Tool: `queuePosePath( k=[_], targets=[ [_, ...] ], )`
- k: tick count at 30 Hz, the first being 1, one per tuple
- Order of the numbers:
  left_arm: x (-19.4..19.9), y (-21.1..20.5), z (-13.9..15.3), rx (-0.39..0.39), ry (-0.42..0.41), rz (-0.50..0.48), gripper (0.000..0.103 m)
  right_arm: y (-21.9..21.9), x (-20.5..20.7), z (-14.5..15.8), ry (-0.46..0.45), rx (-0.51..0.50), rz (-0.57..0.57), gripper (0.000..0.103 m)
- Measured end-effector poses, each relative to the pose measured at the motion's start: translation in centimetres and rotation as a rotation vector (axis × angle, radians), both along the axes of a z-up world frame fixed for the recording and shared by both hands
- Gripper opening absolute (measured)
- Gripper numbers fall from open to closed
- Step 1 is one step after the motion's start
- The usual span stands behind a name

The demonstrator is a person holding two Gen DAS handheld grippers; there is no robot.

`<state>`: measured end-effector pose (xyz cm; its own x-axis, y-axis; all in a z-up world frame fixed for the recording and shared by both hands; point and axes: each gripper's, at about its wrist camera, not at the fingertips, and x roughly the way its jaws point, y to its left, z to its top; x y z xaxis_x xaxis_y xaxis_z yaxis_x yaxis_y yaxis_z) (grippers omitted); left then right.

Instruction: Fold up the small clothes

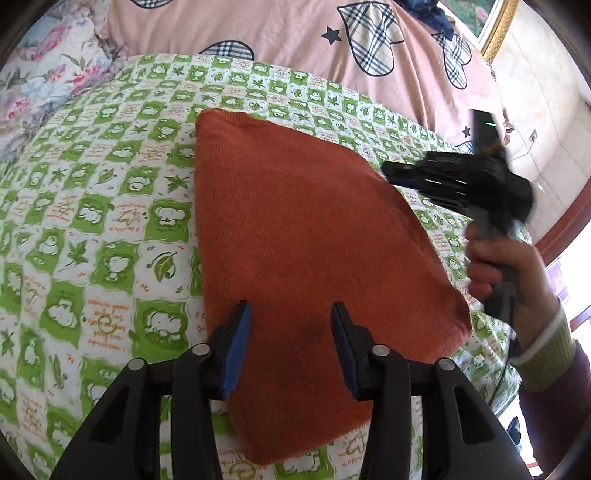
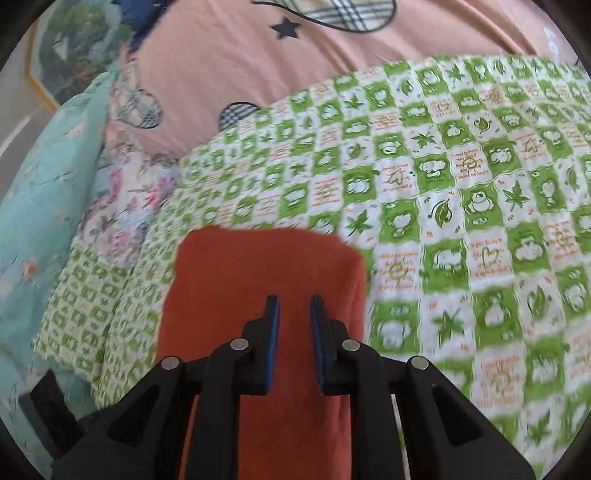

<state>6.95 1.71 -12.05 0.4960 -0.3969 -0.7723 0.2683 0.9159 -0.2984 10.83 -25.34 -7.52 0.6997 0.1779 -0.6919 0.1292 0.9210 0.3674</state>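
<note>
Nearest, the left gripper (image 1: 291,314) hung over the near end of the orange knitted garment (image 1: 295,229), blue pads well apart, gripping nothing. The right gripper (image 2: 294,306) hovered above the same knit, its pads only a narrow gap apart, nothing between them either. The garment lay folded flat on the green-and-white checked cloth (image 1: 92,221) covering the bed. From the left wrist view a hand (image 1: 495,273) in a green-cuffed sleeve held the right gripper's handle, blurred, and covered the cloth's right side. Further back lay a pink duvet with plaid hearts (image 1: 258,26) and floral bedding (image 1: 40,74). The garment's near edge was cut off behind the fingers. Its long axis ran away from the left gripper, tapering towards the duvet.
</note>
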Motion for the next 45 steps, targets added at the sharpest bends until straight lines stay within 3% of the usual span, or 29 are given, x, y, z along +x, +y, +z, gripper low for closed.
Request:
queuePosePath(
  k=[7, 10, 12, 18, 24, 28, 32, 45],
  targets=[
    [-2.9, 0.9, 1.1, 0.063, -0.018, 0.078, 0.083, 3.9, -8.1, -0.3, 0.008, -0.064, 0.061, 0.044],
    [-4.4, 1.3, 1.1, 0.096, -0.009, 0.107, 0.085, 5.7, -11.3, -0.8, 0.020, -0.131, 0.081, 0.056],
    [-5.2, 1.4, 1.0, 0.110, -0.011, 0.110, 0.085, 6.7, -13.4, -1.2, 0.024, -0.178, 0.090, 0.069],
    [-8.5, 1.4, 0.4, 0.214, -0.009, 0.126, 0.087, 8.5, -18.2, -2.5, 0.070, -0.260, 0.129, 0.086],
    [-11.5, 1.2, -0.7, 0.320, -0.002, 0.113, 0.088, 8.5, -21.5, -2.9, 0.134, -0.270, 0.128, 0.088],
    [-13.3, 1.1, 0.3, 0.311, 0.000, 0.096, 0.088, 8.6, -22.6, -2.6, 0.126, -0.261, 0.119, 0.094],
    [-14.0, 0.1, 1.4, 0.365, -0.068, 0.085, 0.102, 8.8, -22.0, -3.1, 0.131, -0.266, 0.117, 0.096],
    [-10.7, -1.1, 1.6, 0.406, -0.087, 0.115, 0.102, 10.6, -17.9, -3.8, 0.128, -0.307, 0.177, 0.100]
  ],
)
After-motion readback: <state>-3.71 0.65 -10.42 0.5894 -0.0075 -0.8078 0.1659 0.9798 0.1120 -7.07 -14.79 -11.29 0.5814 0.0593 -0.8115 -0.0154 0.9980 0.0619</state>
